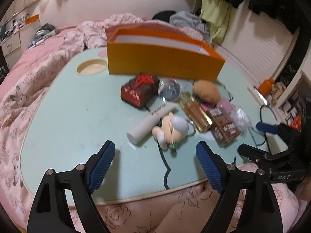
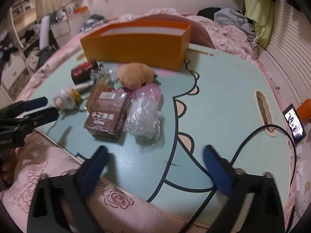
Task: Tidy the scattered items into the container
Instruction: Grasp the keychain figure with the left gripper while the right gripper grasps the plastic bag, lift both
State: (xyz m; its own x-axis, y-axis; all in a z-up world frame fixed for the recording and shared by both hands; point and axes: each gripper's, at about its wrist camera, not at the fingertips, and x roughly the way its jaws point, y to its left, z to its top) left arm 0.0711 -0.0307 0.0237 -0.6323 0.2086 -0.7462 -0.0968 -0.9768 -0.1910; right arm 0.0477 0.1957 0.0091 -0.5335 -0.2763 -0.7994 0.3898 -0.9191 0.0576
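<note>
My left hand-held gripper (image 1: 155, 155) hangs over the near edge of the counter (image 1: 68, 116), fingers apart and nothing between them. Beyond it lie a doll (image 1: 172, 129), a white tube (image 1: 149, 122) and a red pouch (image 1: 139, 91), with the orange container (image 1: 161, 62) at the far side. My right hand-held gripper (image 2: 155, 159) is likewise spread and empty; a brown box (image 2: 108, 114) and a bubble-wrapped bundle (image 2: 143, 116) sit just beyond it, left of centre, the container (image 2: 136, 46) behind them.
</note>
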